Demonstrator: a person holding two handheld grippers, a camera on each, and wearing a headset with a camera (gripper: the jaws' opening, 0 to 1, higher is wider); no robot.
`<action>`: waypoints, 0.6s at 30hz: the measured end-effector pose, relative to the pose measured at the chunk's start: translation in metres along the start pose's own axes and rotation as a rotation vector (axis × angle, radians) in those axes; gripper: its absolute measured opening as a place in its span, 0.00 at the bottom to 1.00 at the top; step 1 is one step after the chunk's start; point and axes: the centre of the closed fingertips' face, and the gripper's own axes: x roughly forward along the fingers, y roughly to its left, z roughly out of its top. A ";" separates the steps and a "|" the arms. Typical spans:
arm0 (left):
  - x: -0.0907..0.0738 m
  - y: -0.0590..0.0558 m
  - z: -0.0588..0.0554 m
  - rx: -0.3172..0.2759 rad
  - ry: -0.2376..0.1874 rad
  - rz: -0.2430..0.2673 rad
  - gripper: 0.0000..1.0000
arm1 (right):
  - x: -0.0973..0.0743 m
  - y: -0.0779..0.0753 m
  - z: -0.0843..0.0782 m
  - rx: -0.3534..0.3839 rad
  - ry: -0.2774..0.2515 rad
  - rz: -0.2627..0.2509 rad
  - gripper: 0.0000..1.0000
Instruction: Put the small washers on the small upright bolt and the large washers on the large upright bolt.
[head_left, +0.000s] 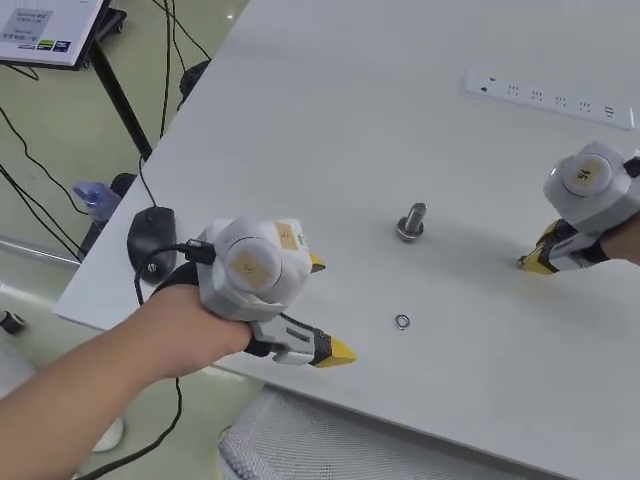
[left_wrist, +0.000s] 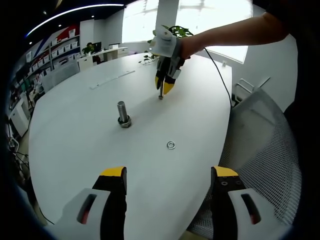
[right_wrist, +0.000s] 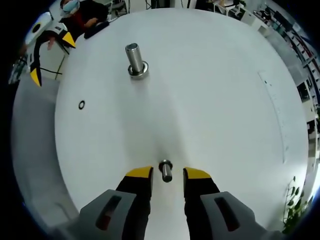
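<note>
One washer (head_left: 402, 321) is seen loose near the counter's (head_left: 330, 110) near edge, with free room around it. Two bolts are counted: the large bolt (head_left: 411, 222) mid-counter and the small bolt (right_wrist: 165, 170), flanked by the right gripper's (head_left: 530, 262) slightly parted fingers. The left gripper's (head_left: 330, 308) fingers are held wide apart.

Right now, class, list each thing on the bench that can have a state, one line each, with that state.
left gripper: open, empty.
right gripper: open, jaws either side of the small bolt.
small bolt: upright, between those jaws.
large bolt: upright, free of both grippers.
seated washer: apparently round the large bolt's base.
loose washer: flat on the table, on neither bolt.
</note>
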 end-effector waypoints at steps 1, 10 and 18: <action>0.000 0.000 0.001 0.001 0.000 0.000 0.68 | -0.001 0.000 0.001 -0.003 -0.001 0.001 0.26; -0.006 0.000 0.006 0.008 -0.016 0.009 0.69 | -0.013 0.008 0.019 -0.055 -0.022 0.007 0.31; -0.008 0.000 0.008 0.015 -0.021 0.019 0.71 | -0.016 0.021 0.037 -0.088 -0.044 0.021 0.34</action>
